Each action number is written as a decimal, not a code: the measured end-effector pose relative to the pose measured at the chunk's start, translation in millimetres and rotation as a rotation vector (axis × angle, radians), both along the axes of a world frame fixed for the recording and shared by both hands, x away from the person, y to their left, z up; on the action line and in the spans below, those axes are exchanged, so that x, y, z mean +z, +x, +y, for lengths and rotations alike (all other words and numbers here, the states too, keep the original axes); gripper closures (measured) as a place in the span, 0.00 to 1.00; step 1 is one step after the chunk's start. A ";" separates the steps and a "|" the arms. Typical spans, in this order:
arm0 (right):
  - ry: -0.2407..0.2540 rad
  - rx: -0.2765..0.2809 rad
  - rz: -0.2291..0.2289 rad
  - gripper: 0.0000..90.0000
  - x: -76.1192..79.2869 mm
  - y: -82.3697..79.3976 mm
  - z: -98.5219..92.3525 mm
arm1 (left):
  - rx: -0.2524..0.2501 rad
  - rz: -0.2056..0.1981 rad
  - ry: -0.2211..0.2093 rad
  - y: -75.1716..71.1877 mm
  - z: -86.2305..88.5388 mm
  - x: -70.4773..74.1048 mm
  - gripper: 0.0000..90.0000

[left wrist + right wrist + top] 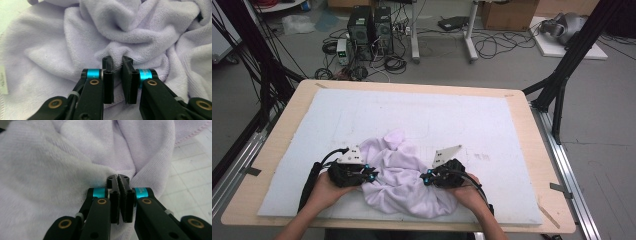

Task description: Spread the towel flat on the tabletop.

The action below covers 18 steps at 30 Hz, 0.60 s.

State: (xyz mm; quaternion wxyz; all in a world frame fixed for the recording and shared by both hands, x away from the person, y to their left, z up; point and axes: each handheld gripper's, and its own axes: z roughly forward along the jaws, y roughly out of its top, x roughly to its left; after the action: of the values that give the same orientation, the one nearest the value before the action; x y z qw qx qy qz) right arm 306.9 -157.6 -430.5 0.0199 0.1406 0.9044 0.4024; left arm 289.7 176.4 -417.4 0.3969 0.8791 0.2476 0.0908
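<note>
Nearest to the person, two bare forearms come in from the near edge of the table, each hand holding a black two-jaw gripper. The left gripper (371,176) bites into the left side of a crumpled pale lilac terry-cloth towel (404,175). In the left gripper view its jaws are nearly together, with a raised fold of the towel (117,53) pinched between the pads, so it is clenched on the cloth. The right gripper (426,179) enters the towel from the right side. In the right gripper view its jaws are pressed close, and a thin layer of the cloth (117,176) seems caught between them near the hemmed edge.

The towel lies bunched in a heap on the near middle part of the white foam mat (472,125), between both grippers. The mat covers the light wooden table (519,100). Beyond the table, on the grey floor, stand black computer towers (371,25) among many cables.

I judge that the step in hand is the grasping of the towel at two points, probably to open it flat. The next move asks for lifting and pulling both hands apart, keeping the grip firm so the thin fold does not slip out.
</note>
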 end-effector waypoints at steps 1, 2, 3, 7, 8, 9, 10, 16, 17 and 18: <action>0.000 0.000 0.000 0.98 0.0 0.0 0.0 | 0.001 0.001 -0.002 -1.8 1.3 1.6 0.90; 0.003 -0.003 -0.007 0.98 1.9 -3.1 -4.2 | 0.001 -0.001 -0.006 -3.3 2.5 2.9 0.90; 0.002 -0.007 -0.012 0.99 4.3 -6.9 -8.4 | 0.003 -0.006 -0.008 -4.9 3.5 4.4 0.91; 0.012 -0.015 -0.039 0.99 13.7 -27.7 -25.8 | -0.002 -0.018 -0.016 -11.0 7.2 9.7 0.91; 0.012 -0.015 -0.048 0.99 15.3 -33.0 -30.3 | -0.004 -0.019 -0.022 -12.7 7.6 10.5 0.92; 0.013 -0.015 -0.046 0.99 16.4 -38.4 -34.5 | -0.008 -0.023 -0.026 -14.3 7.7 11.2 0.92; 0.011 -0.017 -0.045 0.99 17.7 -44.1 -38.3 | -0.015 -0.022 -0.023 -16.1 8.1 12.2 0.92; 0.015 0.007 -0.034 0.98 26.1 -68.7 -51.2 | -0.031 -0.022 -0.032 -24.6 12.8 17.1 0.87; 0.024 0.006 -0.039 0.97 29.1 -69.0 -52.2 | -0.026 -0.026 -0.032 -24.3 14.1 18.4 0.82; 0.041 0.004 -0.042 0.92 32.6 -67.6 -53.3 | -0.015 -0.028 -0.038 -24.1 15.2 19.5 0.75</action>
State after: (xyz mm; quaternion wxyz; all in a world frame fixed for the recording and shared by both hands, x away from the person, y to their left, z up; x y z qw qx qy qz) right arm 239.3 -210.9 -397.9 0.0353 0.1306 0.8956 0.4238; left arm 265.6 191.6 -397.9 0.4177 0.8719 0.2370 0.0957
